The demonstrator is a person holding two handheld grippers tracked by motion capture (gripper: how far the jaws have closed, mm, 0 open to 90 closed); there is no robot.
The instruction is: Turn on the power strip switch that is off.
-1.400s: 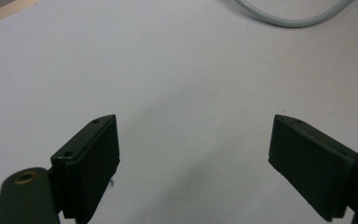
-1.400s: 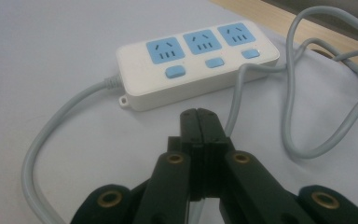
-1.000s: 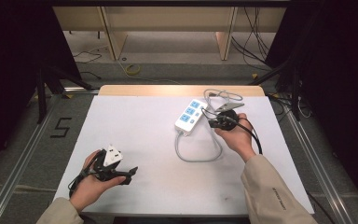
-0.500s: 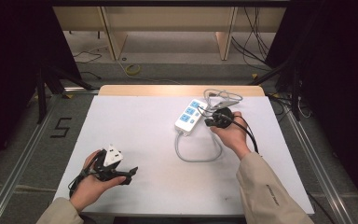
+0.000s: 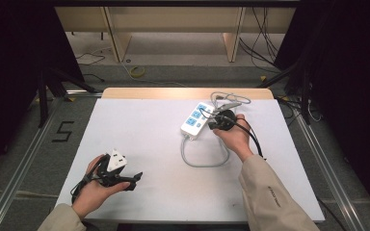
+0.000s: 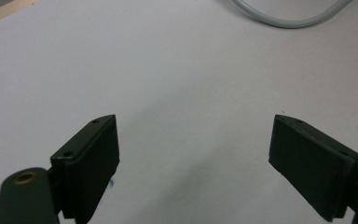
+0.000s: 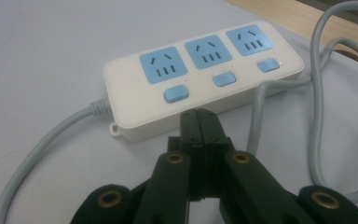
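A white power strip (image 5: 197, 120) with three blue sockets and blue switches lies at the back middle of the white table (image 5: 144, 130). Its grey cord (image 5: 204, 162) loops toward the front and coils behind it (image 5: 226, 100). My right gripper (image 5: 211, 124) is shut with nothing in it, its tips right at the strip's side, below the switches (image 7: 199, 115). In the right gripper view the strip (image 7: 200, 70) lies just ahead of the closed jaws. My left gripper (image 5: 136, 179) is held open near the front left, over bare table (image 6: 191, 140). A bit of cord (image 6: 284, 14) shows far ahead.
The table's wooden back edge (image 5: 173, 92) lies behind the strip. Metal rails (image 5: 24, 159) run along both sides on the floor, with a "5" mark (image 5: 62, 131) at the left. Cables (image 5: 270, 43) lie on the floor behind.
My right gripper has moved up and left, closer to the power strip's side. The left gripper has stayed in place.
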